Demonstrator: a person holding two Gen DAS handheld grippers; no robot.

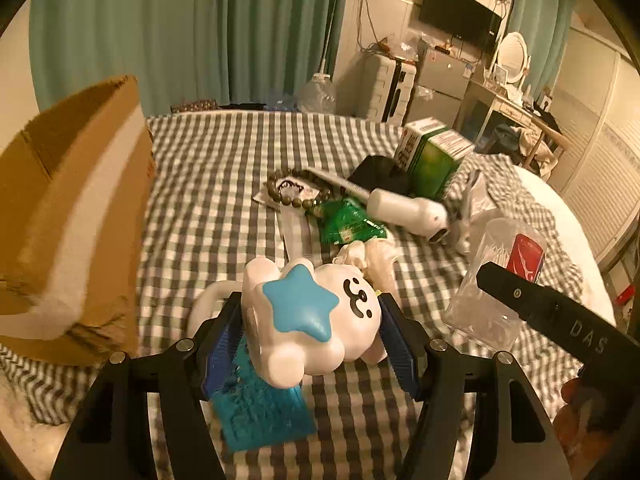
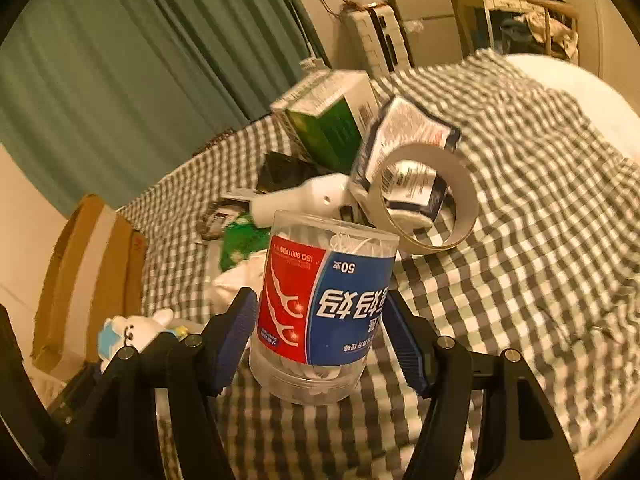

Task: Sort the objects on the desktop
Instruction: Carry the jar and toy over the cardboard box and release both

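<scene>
You've got both hands loaded, so the job now looks like carrying each thing over to the cardboard box [image 1: 76, 216] without fumbling.

Starting nearest the box: your left gripper [image 1: 310, 338] is pinching the white bunny toy [image 1: 312, 316] with the blue star, pads on both flanks, just right of the box. The toy is round and glossy, so I'd keep the squeeze steady and tip it in over the rim rather than dropping from high up.

Further right of the box, your right gripper [image 2: 318, 336] is clamped on the clear floss-pick tub [image 2: 326, 304], held label upside down. It's smooth plastic too, so go easy on the swing.

Beyond the tub, well right of the box, the tape roll [image 2: 430, 196], green carton [image 2: 328, 120] and white bottle [image 2: 304, 196] sit in a pile on the checked bedspread [image 2: 520, 200].

Hard to see: the inside of the box is hidden, the blue thing under the bunny is blurred, and I can't tell if the tub's lid is on tight.
</scene>
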